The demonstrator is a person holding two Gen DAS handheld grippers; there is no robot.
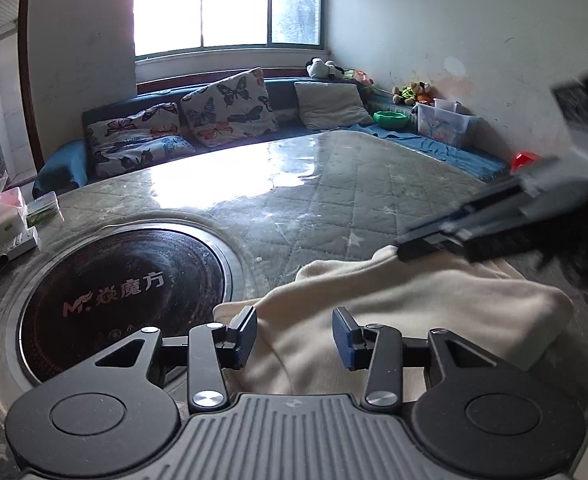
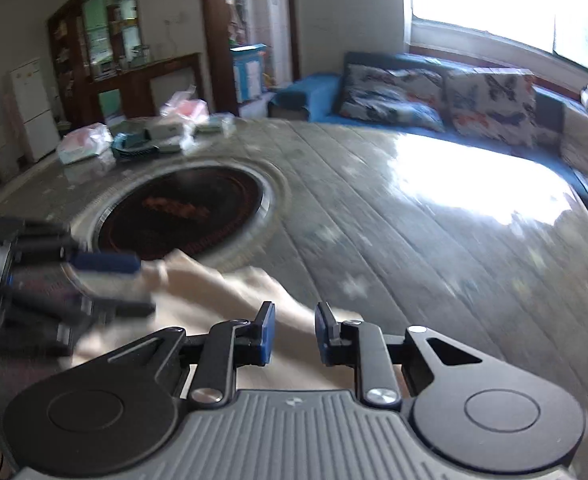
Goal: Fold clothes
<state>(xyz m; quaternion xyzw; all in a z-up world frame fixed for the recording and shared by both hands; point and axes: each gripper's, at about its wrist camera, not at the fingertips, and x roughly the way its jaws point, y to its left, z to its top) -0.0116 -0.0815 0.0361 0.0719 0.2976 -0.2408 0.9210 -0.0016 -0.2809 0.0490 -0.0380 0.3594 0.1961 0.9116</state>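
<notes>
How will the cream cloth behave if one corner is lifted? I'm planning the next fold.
The cream cloth will probably flop: it lies in soft rumpled folds with no stiff edge. It looks thick and fleecy, so fingers should grip it without much slipping. The table under it is glossy, so the rest may slide along rather than stay put.

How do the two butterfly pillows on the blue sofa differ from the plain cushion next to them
The butterfly pillows carry dark and orange butterfly prints on a pale ground; the plain cushion is an unpatterned beige. There are two butterfly pillows, one propped upright against the sofa back and the other lying lower; the plain cushion is single and leans back. All three sit on the same sofa below the window.
</notes>
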